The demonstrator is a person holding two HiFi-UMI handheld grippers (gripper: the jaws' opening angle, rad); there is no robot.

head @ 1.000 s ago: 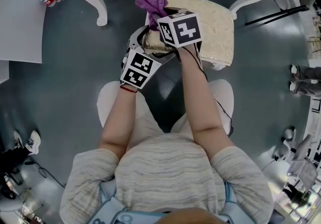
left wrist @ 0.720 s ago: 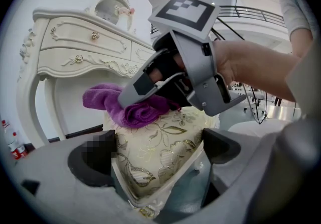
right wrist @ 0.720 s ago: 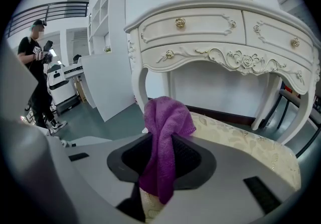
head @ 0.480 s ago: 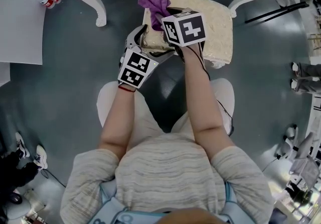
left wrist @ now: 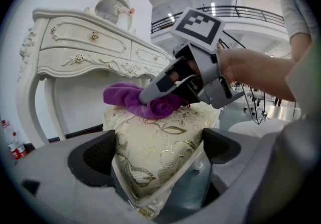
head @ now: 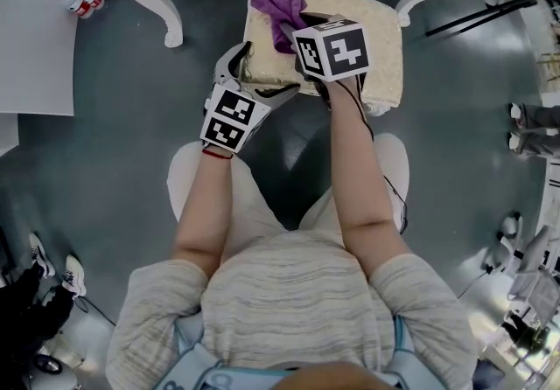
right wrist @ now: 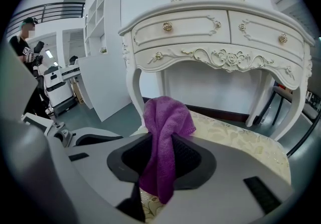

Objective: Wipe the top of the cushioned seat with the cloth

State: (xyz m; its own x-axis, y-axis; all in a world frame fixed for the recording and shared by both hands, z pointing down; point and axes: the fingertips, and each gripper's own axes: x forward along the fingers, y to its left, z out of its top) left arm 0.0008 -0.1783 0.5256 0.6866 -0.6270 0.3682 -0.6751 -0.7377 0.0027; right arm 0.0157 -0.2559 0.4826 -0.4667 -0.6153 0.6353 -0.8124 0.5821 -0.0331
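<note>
Purple cloth (right wrist: 165, 112) pinched in right hand-held gripper (right wrist: 161, 158) atop cushioned seat (head: 378, 38); left hand-held gripper (left wrist: 159, 151) clamps its corner

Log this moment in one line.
step: wipe | left gripper: shut on seat corner | right gripper: shut on cloth | cloth: on seat top

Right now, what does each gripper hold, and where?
Right gripper: cloth, by a bunched fold. Left gripper: cushioned seat, by its near corner.
</note>
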